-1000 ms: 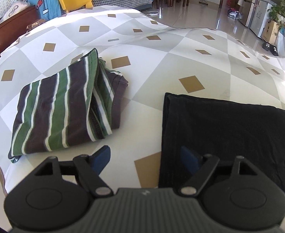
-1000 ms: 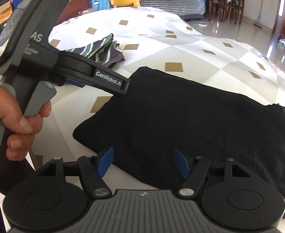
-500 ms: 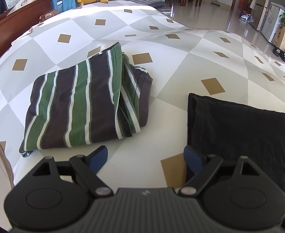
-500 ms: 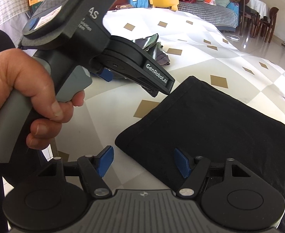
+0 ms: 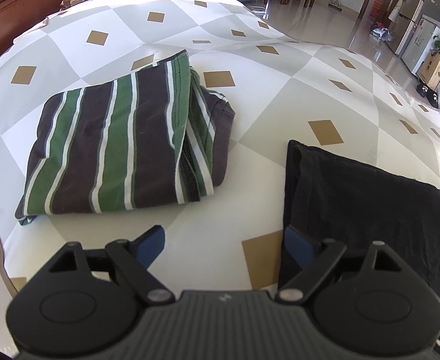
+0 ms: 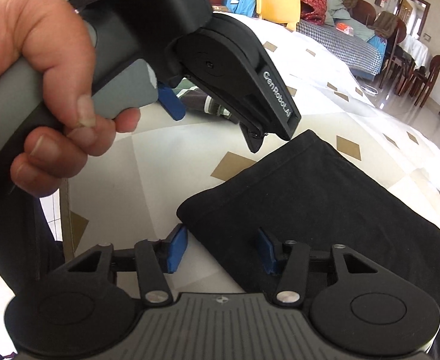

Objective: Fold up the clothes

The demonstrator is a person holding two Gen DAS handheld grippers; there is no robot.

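Both grippers (image 5: 224,240) (image 6: 220,247) spread, level above black garment (image 6: 325,210); contact unclear; hand (image 6: 40,96) grips handle.

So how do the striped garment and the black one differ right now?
The striped garment is green, dark and white; the black garment is plain. The striped one is a compact fold with layered edges showing; the black one spreads wider, running out of frame. Both lie flat on the checked cloth.
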